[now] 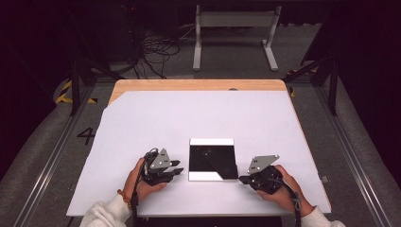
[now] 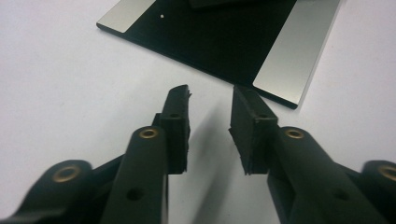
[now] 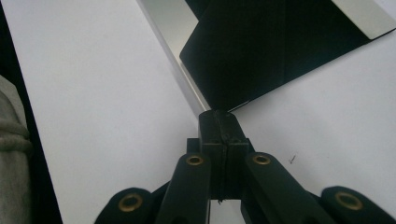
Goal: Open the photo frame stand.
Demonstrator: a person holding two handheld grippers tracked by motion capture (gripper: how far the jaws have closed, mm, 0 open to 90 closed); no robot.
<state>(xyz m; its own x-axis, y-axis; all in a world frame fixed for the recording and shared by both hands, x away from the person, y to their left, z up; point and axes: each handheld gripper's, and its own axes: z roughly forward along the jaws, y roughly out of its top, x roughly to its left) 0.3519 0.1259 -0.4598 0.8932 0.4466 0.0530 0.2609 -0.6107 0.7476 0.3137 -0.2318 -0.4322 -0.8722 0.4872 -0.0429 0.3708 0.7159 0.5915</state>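
1. Flanking one black panel (image 1: 213, 161), flat at the mat's (image 1: 142, 118) six o'clock.
2. My left gripper (image 1: 178, 171), at its nine o'clock, stands parted and empty; my right gripper (image 1: 242, 179), at four o'clock, is closed on nothing.
3. Next, I judge: slip a jaw under an edge.

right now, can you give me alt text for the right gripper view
The right gripper, jaws shut together, points at the near corner of a glossy black square plate with silver edge strips, lying flat on a white table. A grey sleeve shows at the left edge.
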